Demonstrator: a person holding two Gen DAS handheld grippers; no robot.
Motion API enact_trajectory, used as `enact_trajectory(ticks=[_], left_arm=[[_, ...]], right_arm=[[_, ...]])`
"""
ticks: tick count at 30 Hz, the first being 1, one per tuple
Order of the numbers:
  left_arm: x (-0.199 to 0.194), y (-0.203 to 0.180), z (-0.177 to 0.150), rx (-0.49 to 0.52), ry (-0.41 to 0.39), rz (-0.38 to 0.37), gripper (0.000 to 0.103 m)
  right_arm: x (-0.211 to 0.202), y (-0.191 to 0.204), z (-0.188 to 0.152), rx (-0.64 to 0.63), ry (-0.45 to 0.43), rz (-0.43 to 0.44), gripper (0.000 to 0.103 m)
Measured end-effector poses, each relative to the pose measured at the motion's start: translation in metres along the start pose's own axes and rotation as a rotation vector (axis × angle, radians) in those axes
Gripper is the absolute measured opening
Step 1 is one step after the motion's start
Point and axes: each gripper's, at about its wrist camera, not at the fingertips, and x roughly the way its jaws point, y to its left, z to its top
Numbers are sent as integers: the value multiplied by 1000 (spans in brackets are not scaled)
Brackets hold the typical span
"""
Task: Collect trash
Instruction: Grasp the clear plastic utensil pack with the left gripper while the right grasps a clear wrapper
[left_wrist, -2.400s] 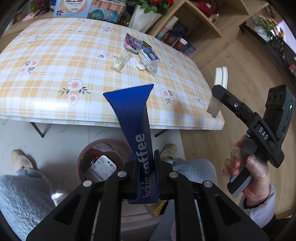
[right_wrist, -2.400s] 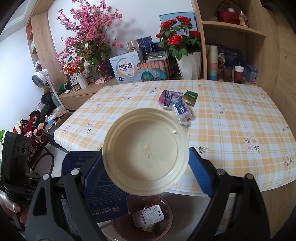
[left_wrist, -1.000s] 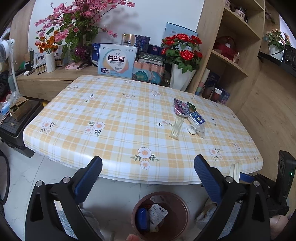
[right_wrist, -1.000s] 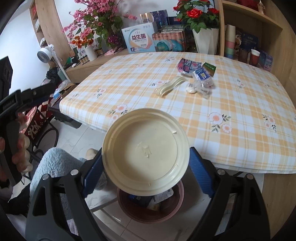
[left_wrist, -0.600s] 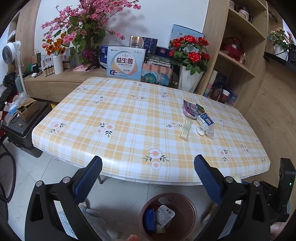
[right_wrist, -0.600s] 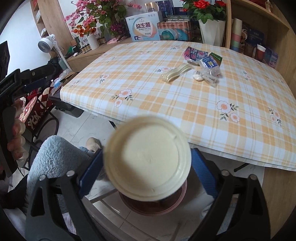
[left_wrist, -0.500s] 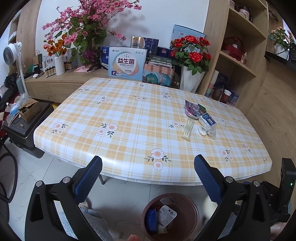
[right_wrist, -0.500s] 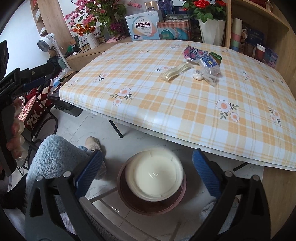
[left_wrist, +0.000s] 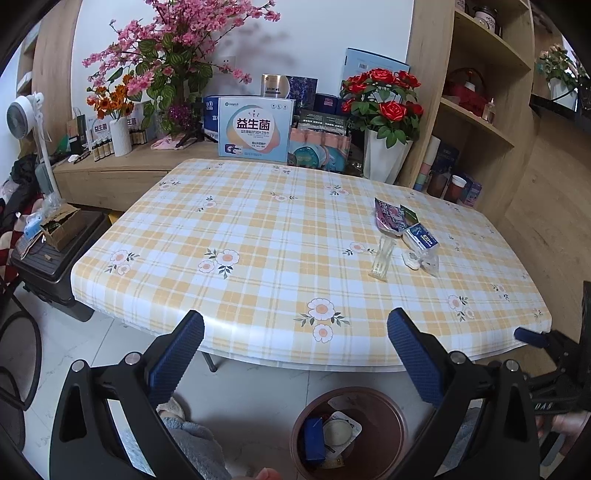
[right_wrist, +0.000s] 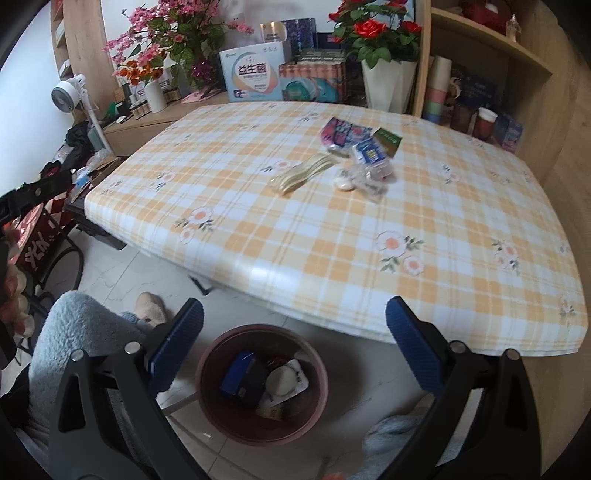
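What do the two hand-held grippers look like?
Both the left hand-held gripper and the right hand-held gripper have black angular frames with silver bolts and blue textured pads. The left view shows white lettering on the right one's black body.

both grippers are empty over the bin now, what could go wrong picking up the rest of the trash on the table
The leftover trash lies bunched: the purple wrapper, blue packet and clear plastic touch, so one grab may drag neighbours off the table.

The small white piece may slip from the wide jaws.

The bin sits low by the table edge; a drop from the tabletop could miss.
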Motion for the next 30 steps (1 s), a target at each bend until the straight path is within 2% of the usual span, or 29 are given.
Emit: enact_trajectory(ticks=[15,22,26,30], left_arm=[[17,0,24,17,-45,22,97],[31,-10,36,61,-44,30,97],[43,-14,43,79,-35,25,97],[60,-18,46,90,-13,22,97]], right_arm=[[-5,-54,35,67,-66,-45,98],[5,-61,44,55,-80,-53,98],[17,-64,48,48,-58,-54,98],[34,-60,53,-12,-43,-116,97]])
